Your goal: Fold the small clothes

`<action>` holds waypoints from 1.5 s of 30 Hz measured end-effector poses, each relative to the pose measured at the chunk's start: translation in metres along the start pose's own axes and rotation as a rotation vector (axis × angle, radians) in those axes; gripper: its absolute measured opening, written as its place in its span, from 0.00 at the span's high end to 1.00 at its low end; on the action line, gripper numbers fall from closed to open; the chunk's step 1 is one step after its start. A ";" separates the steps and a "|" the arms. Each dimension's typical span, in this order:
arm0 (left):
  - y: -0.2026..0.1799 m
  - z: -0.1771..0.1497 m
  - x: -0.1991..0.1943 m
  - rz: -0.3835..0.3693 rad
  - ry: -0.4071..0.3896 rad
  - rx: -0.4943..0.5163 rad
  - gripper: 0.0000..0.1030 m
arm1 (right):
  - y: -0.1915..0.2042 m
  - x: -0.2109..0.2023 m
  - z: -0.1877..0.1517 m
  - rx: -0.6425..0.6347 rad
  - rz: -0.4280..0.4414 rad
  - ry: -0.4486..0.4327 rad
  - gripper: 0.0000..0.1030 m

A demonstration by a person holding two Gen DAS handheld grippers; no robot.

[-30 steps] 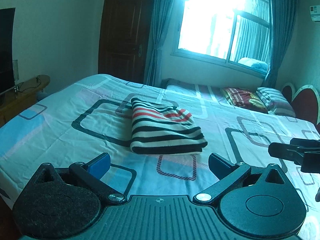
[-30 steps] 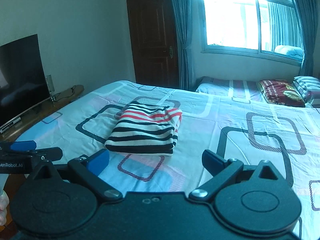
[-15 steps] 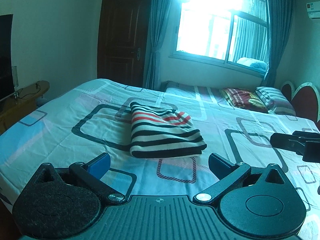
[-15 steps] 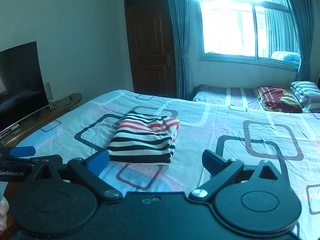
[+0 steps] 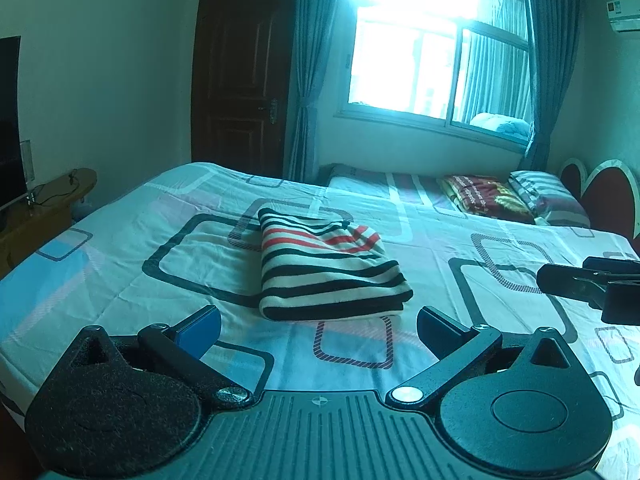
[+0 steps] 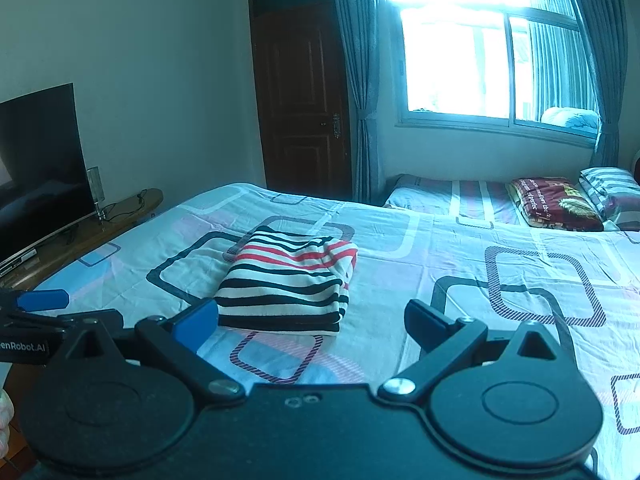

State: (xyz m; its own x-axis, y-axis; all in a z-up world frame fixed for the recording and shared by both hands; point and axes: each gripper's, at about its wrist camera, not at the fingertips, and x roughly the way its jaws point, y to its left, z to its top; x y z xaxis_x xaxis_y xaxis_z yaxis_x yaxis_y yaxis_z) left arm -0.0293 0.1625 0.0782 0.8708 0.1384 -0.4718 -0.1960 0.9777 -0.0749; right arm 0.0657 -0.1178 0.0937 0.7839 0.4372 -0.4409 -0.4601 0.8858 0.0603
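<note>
A striped garment (image 5: 326, 266), white with black and red stripes, lies folded into a neat rectangle on the bed (image 5: 120, 248). It also shows in the right wrist view (image 6: 290, 280). My left gripper (image 5: 318, 326) is open and empty, held back from the garment's near edge. My right gripper (image 6: 312, 320) is open and empty, also short of the garment. The right gripper's fingers show at the right edge of the left wrist view (image 5: 588, 284). The left gripper's fingers show at the left edge of the right wrist view (image 6: 42, 300).
The bed sheet (image 6: 480, 264) has a pattern of rounded rectangles. Pillows (image 5: 516, 196) lie at the head of the bed under the window. A television (image 6: 38, 168) stands on a wooden bench (image 6: 92, 228) to the left. A dark door (image 6: 304, 100) is behind.
Both grippers have tilted up and drawn back slightly, so the garment sits a little lower in each view. The garment has not moved.
</note>
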 end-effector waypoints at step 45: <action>-0.010 0.003 -0.002 -0.015 -0.029 0.049 0.00 | 0.000 0.000 -0.003 -0.007 -0.009 -0.008 0.03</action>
State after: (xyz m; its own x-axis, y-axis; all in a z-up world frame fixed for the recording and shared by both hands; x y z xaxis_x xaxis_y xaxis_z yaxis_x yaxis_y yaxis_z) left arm -0.0283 0.1529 0.0824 0.8864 0.1271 -0.4452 -0.1609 0.9862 -0.0387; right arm 0.0649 -0.1179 0.0912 0.7916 0.4303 -0.4338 -0.4556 0.8888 0.0502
